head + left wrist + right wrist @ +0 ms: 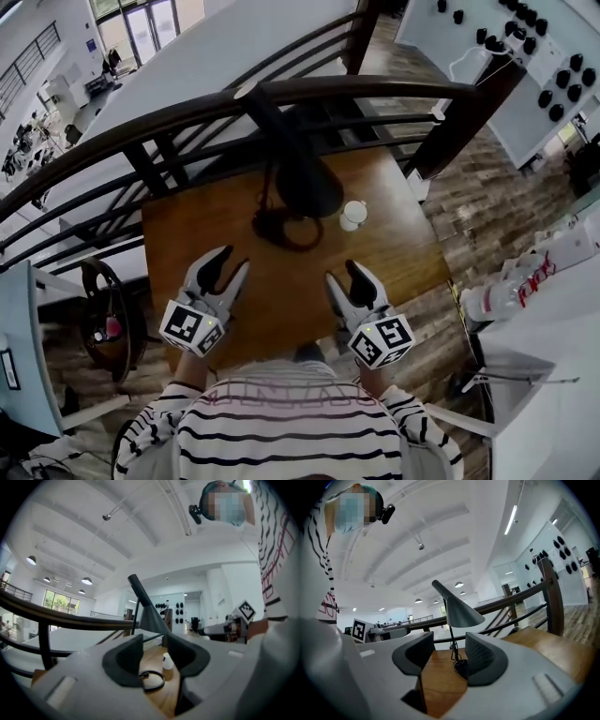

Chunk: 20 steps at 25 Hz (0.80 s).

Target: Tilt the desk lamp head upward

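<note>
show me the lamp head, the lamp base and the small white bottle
lamp head (459, 610), right gripper view, on the side of the grey cone
lamp base (265, 226), head view, on the dark ring's left rim
small white bottle (353, 215), head view, on its body

Shirt (291, 427): white with dark stripes, long sleeves (150, 427); red print (268, 576) on the chest.
Head: black camera (386, 512) on greenish headwear (370, 490).
Left gripper (234, 260): light grey body, dark pads (123, 660) inside both jaws.
Right gripper (342, 272): same grey shape, also with dark pads.
Cubes (192, 326): white, with black square markers, one on each gripper.
</note>
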Each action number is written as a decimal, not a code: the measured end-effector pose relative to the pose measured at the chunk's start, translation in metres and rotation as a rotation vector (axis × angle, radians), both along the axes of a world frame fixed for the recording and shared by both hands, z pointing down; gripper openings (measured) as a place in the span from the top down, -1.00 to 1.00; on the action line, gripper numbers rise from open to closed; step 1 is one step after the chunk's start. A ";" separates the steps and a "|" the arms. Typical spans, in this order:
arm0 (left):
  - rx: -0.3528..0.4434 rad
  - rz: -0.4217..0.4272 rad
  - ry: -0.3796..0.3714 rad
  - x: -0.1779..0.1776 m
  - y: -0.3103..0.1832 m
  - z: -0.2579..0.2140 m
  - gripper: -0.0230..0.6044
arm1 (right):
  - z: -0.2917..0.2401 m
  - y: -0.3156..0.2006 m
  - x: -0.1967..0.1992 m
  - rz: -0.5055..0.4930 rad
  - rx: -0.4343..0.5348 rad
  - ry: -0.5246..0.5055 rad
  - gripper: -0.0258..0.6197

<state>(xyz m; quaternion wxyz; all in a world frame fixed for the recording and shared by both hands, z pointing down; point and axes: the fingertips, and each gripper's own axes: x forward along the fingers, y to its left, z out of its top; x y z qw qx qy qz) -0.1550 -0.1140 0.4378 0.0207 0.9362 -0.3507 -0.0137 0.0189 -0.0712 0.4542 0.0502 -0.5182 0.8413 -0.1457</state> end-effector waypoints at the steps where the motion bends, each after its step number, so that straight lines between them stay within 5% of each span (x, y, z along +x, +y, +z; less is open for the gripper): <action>1: -0.003 -0.018 -0.008 0.002 -0.006 0.003 0.43 | 0.003 -0.009 0.002 -0.022 -0.007 0.001 0.30; 14: -0.037 -0.187 -0.064 0.048 -0.105 0.030 0.43 | 0.029 -0.111 0.045 -0.195 -0.086 0.007 0.30; 20: -0.036 -0.234 -0.099 0.053 -0.141 0.047 0.43 | 0.042 -0.139 0.044 -0.277 -0.067 0.093 0.30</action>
